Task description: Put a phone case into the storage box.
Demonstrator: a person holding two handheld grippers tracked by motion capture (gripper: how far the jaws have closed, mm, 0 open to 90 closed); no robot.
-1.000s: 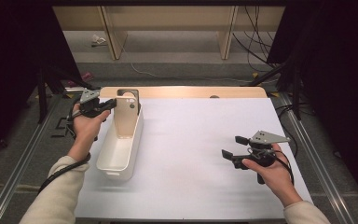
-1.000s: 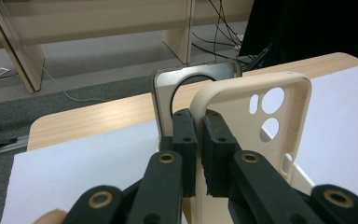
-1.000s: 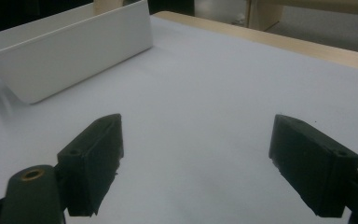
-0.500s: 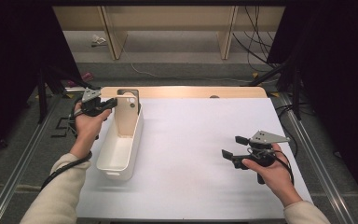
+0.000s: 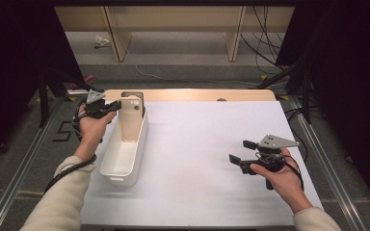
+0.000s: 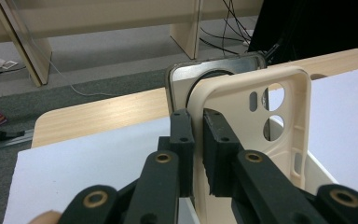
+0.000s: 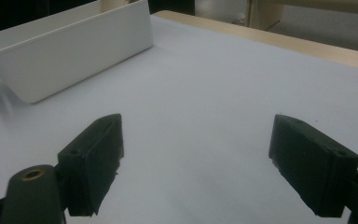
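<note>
A cream phone case (image 5: 131, 119) stands upright at the far end of a long white bin (image 5: 125, 161) on the left of the white table. My left gripper (image 5: 113, 106) is shut on the case's left edge. In the left gripper view its pads (image 6: 182, 135) squeeze the rim of the cream case (image 6: 251, 126), camera holes at the top right. Close behind stands a dark grey case (image 5: 134, 95), also visible past the cream case's top as a grey rim (image 6: 214, 70). My right gripper (image 5: 241, 151) hovers over the right of the table, open (image 7: 196, 158) and holding nothing, pointing toward the bin (image 7: 74, 51).
A white sheet (image 5: 197, 144) covers the table, with a strip of bare wood (image 5: 197, 95) along its far edge. Beyond it are wooden shelf legs (image 5: 233, 41) and cables on the floor. Metal rails (image 5: 19, 173) run along both sides of the table.
</note>
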